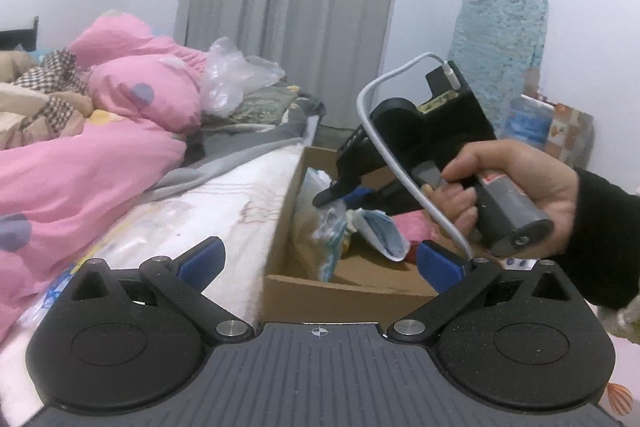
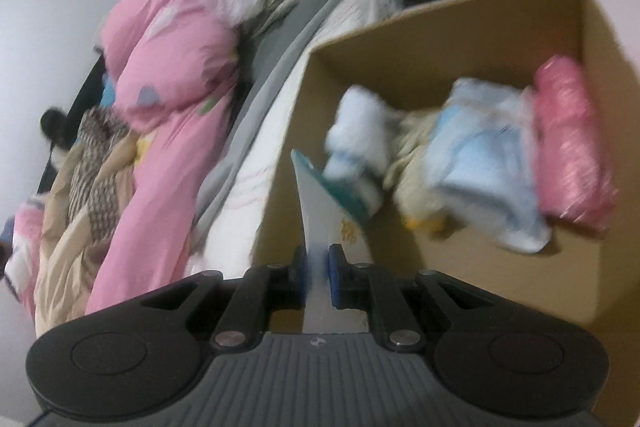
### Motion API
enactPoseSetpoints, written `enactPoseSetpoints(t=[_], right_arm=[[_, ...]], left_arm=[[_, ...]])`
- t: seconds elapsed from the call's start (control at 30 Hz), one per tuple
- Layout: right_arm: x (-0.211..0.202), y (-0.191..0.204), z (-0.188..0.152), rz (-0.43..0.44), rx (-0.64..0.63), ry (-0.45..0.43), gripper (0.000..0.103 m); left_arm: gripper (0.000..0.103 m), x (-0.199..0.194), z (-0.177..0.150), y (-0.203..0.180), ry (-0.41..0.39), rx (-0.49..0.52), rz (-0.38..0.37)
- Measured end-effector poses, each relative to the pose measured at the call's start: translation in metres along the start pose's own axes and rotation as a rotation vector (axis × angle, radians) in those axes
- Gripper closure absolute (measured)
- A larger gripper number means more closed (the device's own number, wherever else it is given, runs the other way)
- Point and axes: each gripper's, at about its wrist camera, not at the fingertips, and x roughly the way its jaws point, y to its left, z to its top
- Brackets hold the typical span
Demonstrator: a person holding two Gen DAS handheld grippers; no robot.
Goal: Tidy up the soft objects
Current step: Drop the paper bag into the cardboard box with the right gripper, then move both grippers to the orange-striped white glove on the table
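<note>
Presently, item 1: a flat plastic packet (image 2: 320, 223), white with a teal corner and a little yellow print, smooth and glossy. It is pinched near its lower end between the blue pads of the right claw (image 2: 318, 263), whose jaws stand narrow with the packet between them. The packet's long axis runs away from the claw, its pointed tip aimed up over the near left corner of the cardboard box (image 2: 404, 39).

Item 2: the box, plain brown corrugated card, open-topped, standing on the floor hard against the side of the bed (image 1: 224, 199). Inside lie soft goods, blurred: a fluffy white bundle (image 2: 360, 131), a pale blue and white soft pack (image 2: 480, 163), and a pink crinkled plastic roll (image 2: 568, 147) at the right wall.

Item 3: the left claw (image 1: 320, 263), jaws spread wide, nothing between the blue pads, held just short of the box's near rim.

Item 4: a rumpled pink quilt (image 1: 100, 131) on the bed.

A hand (image 1: 516, 195) in a dark sleeve grips the right claw's handle.
</note>
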Motion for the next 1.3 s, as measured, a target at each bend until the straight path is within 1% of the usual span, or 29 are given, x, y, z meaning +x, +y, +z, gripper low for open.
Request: enactPoseSetpoints(t=[0.07, 0.13, 0.17, 0.23, 0.27, 0.3, 0.33, 0.4, 0.47, 0.53, 0.63, 0.7, 0.77, 0.83, 0.87, 0.97, 1.03, 1.1, 1.17, 1.23, 1.3], right_arm=[[0.006, 0.004, -0.006, 0.035, -0.007, 0.052, 0.063], [0.012, 0.005, -0.008, 0.077, -0.001, 0.101, 0.053], [0.014, 0.006, -0.009, 0.088, 0.005, 0.116, 0.053], [0.012, 0.006, -0.009, 0.084, 0.003, 0.115, 0.053], [0.011, 0.004, -0.007, 0.097, -0.002, 0.118, 0.052], [0.007, 0.002, -0.006, 0.122, 0.005, 0.116, 0.047], [0.002, -0.001, -0.006, 0.141, 0.014, 0.111, 0.037], [-0.013, -0.005, -0.005, 0.178, -0.001, 0.075, 0.025], [-0.030, -0.009, -0.005, 0.207, -0.029, 0.038, 0.024], [-0.043, -0.013, -0.004, 0.234, -0.023, 0.026, 0.024], [-0.072, -0.019, -0.010, 0.316, -0.040, 0.003, 0.024], [-0.103, -0.026, -0.024, 0.385, -0.077, -0.015, 0.024], [-0.132, -0.035, -0.041, 0.445, -0.111, -0.027, 0.024], [-0.162, -0.047, -0.059, 0.485, -0.140, -0.044, 0.024], [-0.178, -0.055, -0.068, 0.488, -0.160, -0.055, 0.024], [-0.224, -0.079, -0.092, 0.453, -0.218, -0.122, 0.023], [-0.247, -0.098, -0.106, 0.398, -0.243, -0.180, 0.023], [-0.259, -0.117, -0.114, 0.318, -0.257, -0.226, 0.023], [-0.255, -0.135, -0.113, 0.216, -0.244, -0.230, 0.023], [-0.241, -0.148, -0.106, 0.130, -0.239, -0.221, 0.023], [-0.223, -0.158, -0.097, 0.078, -0.243, -0.196, 0.024]], left_arm=[[0.000, 0.002, 0.001, 0.006, 0.003, -0.009, 0.007], [0.000, 0.000, 0.001, 0.008, 0.002, -0.017, 0.005], [0.000, -0.002, 0.001, 0.008, 0.001, -0.019, 0.003], [0.000, -0.003, 0.001, 0.009, -0.001, -0.016, -0.008], [0.000, -0.003, 0.002, 0.009, -0.001, -0.015, -0.014], [0.000, -0.003, 0.002, 0.009, 0.000, -0.015, -0.017], [0.000, -0.002, 0.002, 0.009, 0.001, -0.014, -0.021], [0.000, -0.002, 0.002, 0.006, 0.002, -0.008, -0.031], [0.000, -0.002, 0.003, 0.004, -0.001, -0.004, -0.041], [0.000, -0.001, 0.004, 0.002, -0.002, -0.006, -0.052], [0.000, -0.001, 0.006, -0.002, 0.001, -0.015, -0.072], [0.000, -0.003, 0.007, -0.005, -0.003, -0.021, -0.099], [0.000, -0.007, 0.009, -0.010, -0.006, -0.022, -0.143], [0.000, -0.008, 0.010, -0.015, -0.003, -0.023, -0.192], [0.000, -0.008, 0.011, -0.020, 0.004, -0.023, -0.221], [0.000, 0.000, 0.014, -0.037, 0.048, -0.018, -0.290], [0.000, 0.010, 0.014, -0.058, 0.084, 0.018, -0.314], [0.000, 0.017, 0.011, -0.078, 0.102, 0.069, -0.312], [0.000, 0.026, 0.008, -0.100, 0.114, 0.122, -0.284], [0.000, 0.034, 0.005, -0.117, 0.122, 0.169, -0.246], [0.000, 0.041, 0.001, -0.131, 0.132, 0.205, -0.209]])
